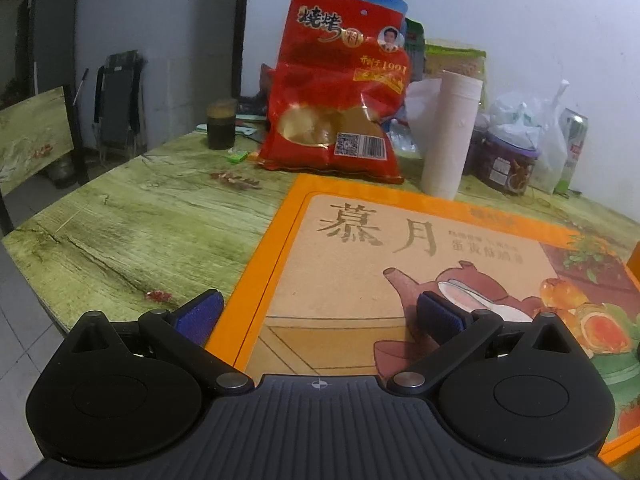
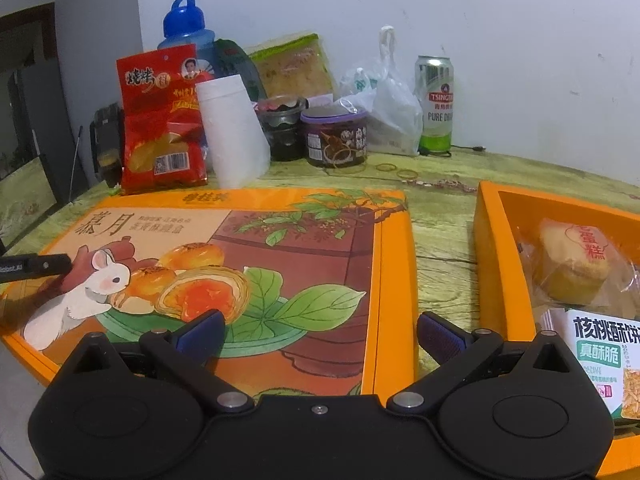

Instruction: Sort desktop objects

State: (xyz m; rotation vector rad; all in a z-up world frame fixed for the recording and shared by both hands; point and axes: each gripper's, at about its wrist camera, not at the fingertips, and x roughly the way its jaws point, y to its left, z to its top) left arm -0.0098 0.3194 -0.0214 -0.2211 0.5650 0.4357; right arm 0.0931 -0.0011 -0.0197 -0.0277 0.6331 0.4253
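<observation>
A flat orange box lid (image 1: pixel 400 248) (image 2: pixel 240 240) with a rabbit and pastry picture lies on the wood-grain table (image 1: pixel 140 220). My left gripper (image 1: pixel 320 314) hovers open over the lid's near left edge, nothing between its fingers. My right gripper (image 2: pixel 320 334) is open over the lid's right edge, also holding nothing. To the right stands the open orange box (image 2: pixel 490 240), holding a wrapped cake (image 2: pixel 572 264) and a walnut biscuit packet (image 2: pixel 608 352). One fingertip of the left gripper (image 2: pixel 36 268) shows at the lid's left side in the right wrist view.
Behind the lid stand a red snack bag (image 1: pixel 336 92) (image 2: pixel 160 120), a blue bottle (image 2: pixel 184 24), a white paper roll (image 1: pixel 452 132) (image 2: pixel 232 128), a purple-lidded jar (image 2: pixel 334 136), a plastic bag (image 2: pixel 388 96) and a beer can (image 2: pixel 434 104). Rubber bands (image 2: pixel 386 168) lie nearby.
</observation>
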